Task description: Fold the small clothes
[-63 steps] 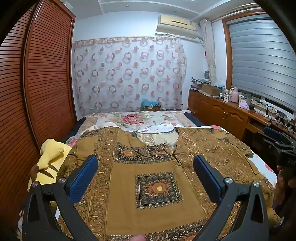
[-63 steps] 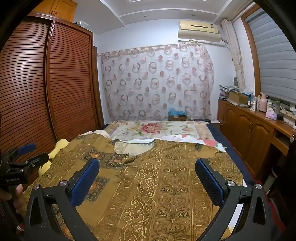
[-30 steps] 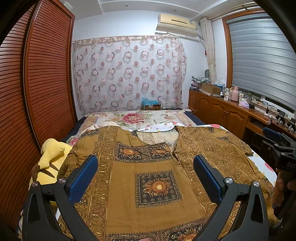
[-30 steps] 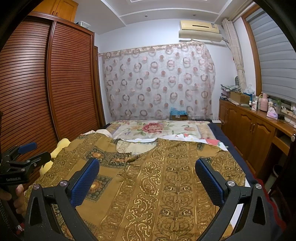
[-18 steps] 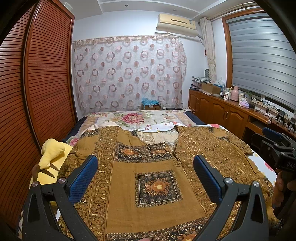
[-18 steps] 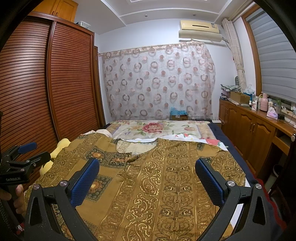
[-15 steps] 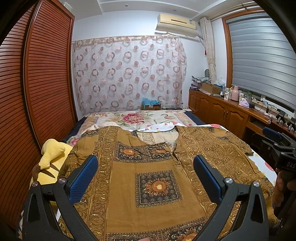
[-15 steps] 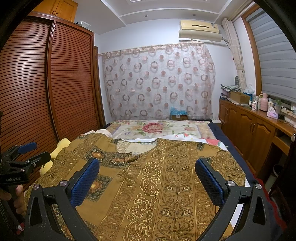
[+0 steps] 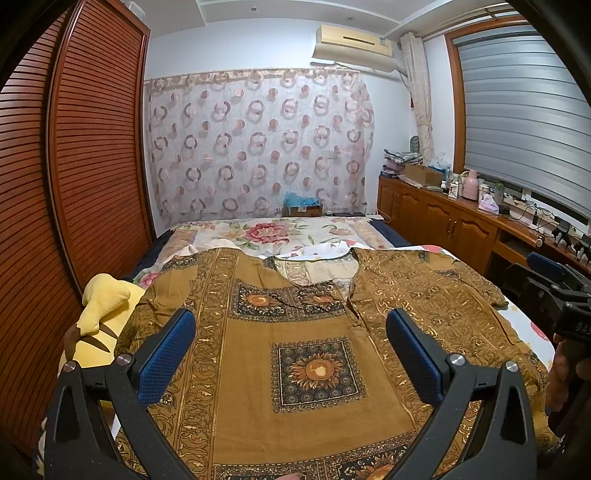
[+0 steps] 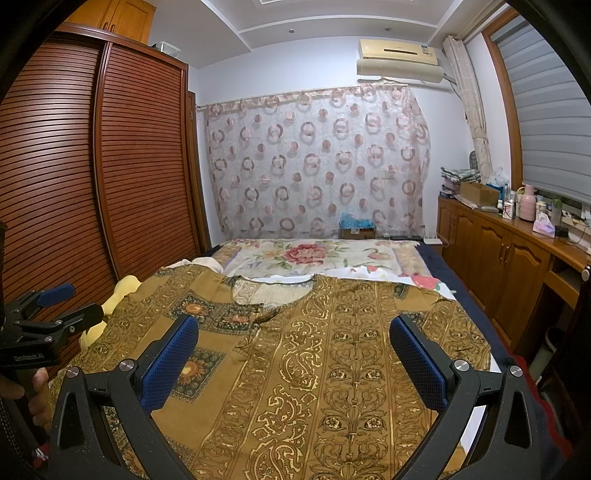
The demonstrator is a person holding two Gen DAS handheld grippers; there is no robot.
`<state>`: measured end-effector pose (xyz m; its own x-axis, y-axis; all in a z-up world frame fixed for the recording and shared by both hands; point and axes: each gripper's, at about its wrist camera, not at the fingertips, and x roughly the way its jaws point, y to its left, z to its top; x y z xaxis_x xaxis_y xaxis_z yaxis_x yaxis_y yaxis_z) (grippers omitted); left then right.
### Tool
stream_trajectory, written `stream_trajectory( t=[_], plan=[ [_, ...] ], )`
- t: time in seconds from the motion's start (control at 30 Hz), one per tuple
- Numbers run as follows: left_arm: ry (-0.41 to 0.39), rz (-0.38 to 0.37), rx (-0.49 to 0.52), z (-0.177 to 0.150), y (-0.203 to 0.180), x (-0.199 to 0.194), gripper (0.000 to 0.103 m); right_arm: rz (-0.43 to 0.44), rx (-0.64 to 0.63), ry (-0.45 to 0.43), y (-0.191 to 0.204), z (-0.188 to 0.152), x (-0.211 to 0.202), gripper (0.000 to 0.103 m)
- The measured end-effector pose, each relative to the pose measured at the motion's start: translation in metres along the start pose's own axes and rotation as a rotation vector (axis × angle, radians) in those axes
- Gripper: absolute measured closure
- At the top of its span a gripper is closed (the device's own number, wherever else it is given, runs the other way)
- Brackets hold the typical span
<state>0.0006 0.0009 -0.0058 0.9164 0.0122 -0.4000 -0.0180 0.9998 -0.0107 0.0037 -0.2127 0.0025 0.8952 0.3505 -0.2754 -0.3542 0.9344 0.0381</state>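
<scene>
One patterned brown garment (image 9: pixel 295 369), one yellow plush toy (image 9: pixel 103 306), two claws (image 9: pixel 291 350).

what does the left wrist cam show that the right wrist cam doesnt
Only the left wrist view shows the right hand-held gripper at its right edge and the garment's full sunflower square.

Only the right wrist view shows the left hand-held gripper at its left edge and the upper cabinet above the wardrobe.

Both show the brown patterned garment spread flat on the bed, the yellow plush toy, the circle-print curtain and open jaws holding nothing.
</scene>
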Motion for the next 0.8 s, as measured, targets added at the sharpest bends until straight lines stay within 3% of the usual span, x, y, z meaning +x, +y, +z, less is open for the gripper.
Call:
stream_trajectory(
  t=[0.8],
  plan=[
    [0.009, -0.004, -0.001, -0.0045, 0.0038, 0.001, 0.0, 0.006, 0.002, -0.01, 0.0002, -0.0001, -0.0028, 0.0]
  ],
)
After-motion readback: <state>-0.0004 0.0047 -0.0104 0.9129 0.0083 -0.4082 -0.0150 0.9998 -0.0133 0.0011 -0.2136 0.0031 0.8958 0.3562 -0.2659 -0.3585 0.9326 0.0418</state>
